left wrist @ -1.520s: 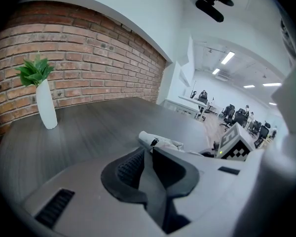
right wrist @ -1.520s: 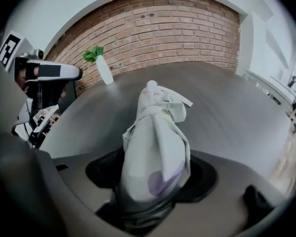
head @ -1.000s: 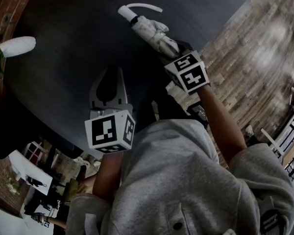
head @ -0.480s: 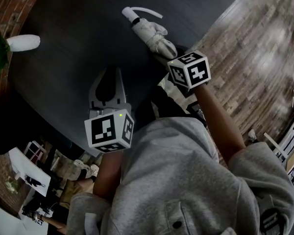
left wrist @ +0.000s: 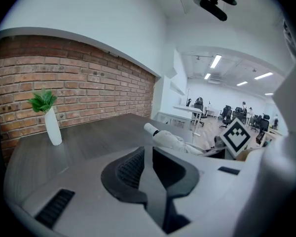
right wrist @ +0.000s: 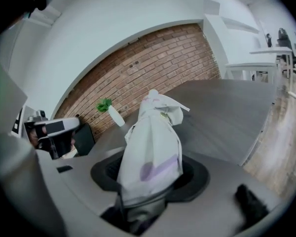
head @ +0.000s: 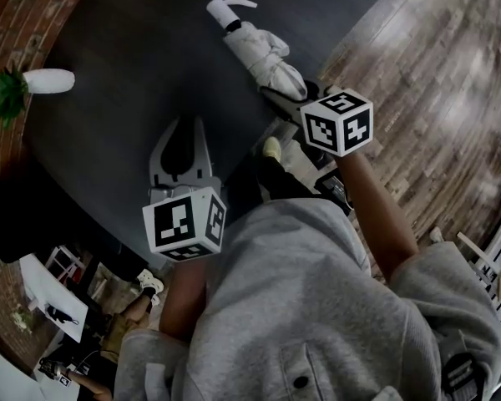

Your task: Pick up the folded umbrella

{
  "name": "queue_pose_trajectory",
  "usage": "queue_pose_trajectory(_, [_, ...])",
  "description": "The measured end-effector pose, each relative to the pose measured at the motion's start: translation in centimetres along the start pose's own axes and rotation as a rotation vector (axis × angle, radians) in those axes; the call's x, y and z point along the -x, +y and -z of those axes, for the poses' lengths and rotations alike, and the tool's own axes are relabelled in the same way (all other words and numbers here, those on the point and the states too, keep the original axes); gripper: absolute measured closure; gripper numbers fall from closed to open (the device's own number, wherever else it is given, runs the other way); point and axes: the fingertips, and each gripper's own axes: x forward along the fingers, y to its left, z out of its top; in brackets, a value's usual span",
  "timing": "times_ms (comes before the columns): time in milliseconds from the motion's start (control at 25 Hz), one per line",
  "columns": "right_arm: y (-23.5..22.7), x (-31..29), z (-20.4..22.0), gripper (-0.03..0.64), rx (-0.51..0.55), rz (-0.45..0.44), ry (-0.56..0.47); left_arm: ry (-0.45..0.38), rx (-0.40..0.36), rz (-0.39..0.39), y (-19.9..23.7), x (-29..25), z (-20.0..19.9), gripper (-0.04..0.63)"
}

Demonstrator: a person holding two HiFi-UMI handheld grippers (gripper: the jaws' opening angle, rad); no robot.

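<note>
The folded umbrella (head: 263,57) is pale cream with a white handle (head: 220,11) at its far end. My right gripper (head: 288,90) is shut on its near end and holds it over the dark table (head: 125,48), pointing away. In the right gripper view the umbrella (right wrist: 153,147) rises from between the black pads (right wrist: 195,179), which press on its cloth around my right gripper (right wrist: 150,181). My left gripper (head: 189,119) hovers to the left, well apart from the umbrella, shut on nothing. From the left gripper (left wrist: 148,152) the umbrella (left wrist: 170,139) shows ahead to the right.
A white vase with a green sprig (head: 42,80) stands at the table's far left by the brick wall (head: 25,7). Wooden floor (head: 434,73) lies right of the table edge. My grey sleeves and body fill the lower head view. Office desks and chairs (left wrist: 227,115) stand beyond.
My right gripper has risen with the umbrella, whose handle now tilts up off the table. My left gripper has lifted slightly and stayed shut.
</note>
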Motion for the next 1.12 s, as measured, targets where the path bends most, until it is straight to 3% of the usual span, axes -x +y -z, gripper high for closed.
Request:
queue_pose_trajectory(360, [2.3,8.1,-5.1,0.408,0.069,-0.016,-0.225,-0.077,-0.049,-0.04,-1.2,2.5,-2.6,0.535])
queue_pose_trajectory(640, [5.2,14.1,-8.8,0.408,0.085,-0.024,-0.423,-0.13,-0.082,-0.013,-1.9,4.1,-4.3,0.536])
queue_pose_trajectory(1120, [13.0,21.5,-5.7,0.407,0.056,0.021,-0.636,-0.202,-0.084,0.043,-1.6,12.5,-2.7,0.536])
